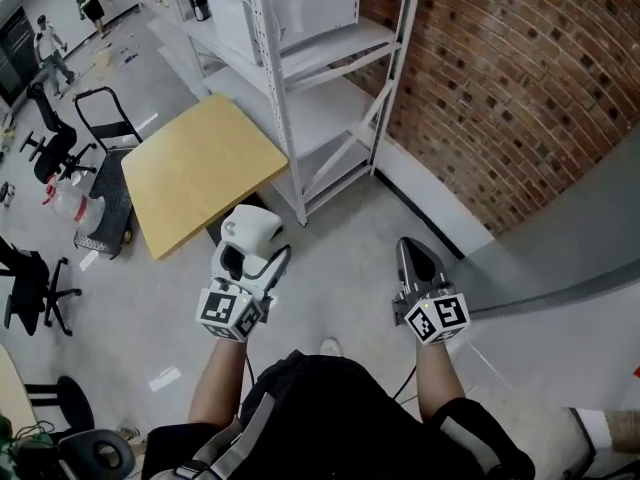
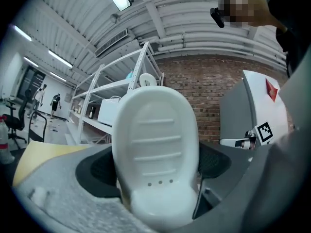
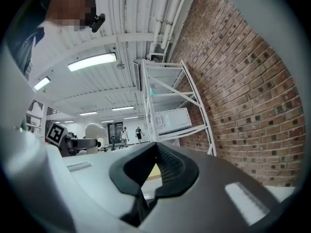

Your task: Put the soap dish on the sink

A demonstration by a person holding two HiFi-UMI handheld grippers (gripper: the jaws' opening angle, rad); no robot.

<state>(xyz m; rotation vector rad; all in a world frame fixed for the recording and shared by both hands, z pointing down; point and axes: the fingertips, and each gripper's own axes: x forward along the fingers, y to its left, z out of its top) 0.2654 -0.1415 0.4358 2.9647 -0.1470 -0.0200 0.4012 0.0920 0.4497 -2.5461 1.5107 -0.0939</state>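
Soap dish clamped in the left gripper, right gripper shut and empty

The left gripper (image 1: 247, 253) sat left of centre in the lower half of the head view, its jaws closed on the white soap dish (image 1: 250, 226), which stuck out beyond the tips over the grey concrete floor (image 1: 340, 268). In the left gripper view the dish filled the middle of the frame, standing on end between the black pads, its ribbed hollow and three small holes turned to the camera. The right gripper (image 1: 417, 253) sat right of centre, well apart from the left one, with its jaws together at the tips and nothing between them. A tan board (image 1: 200, 168) lay at centre left, white metal shelving (image 1: 320, 68) stood at top centre, and a brick wall (image 1: 500, 98) filled the upper right.
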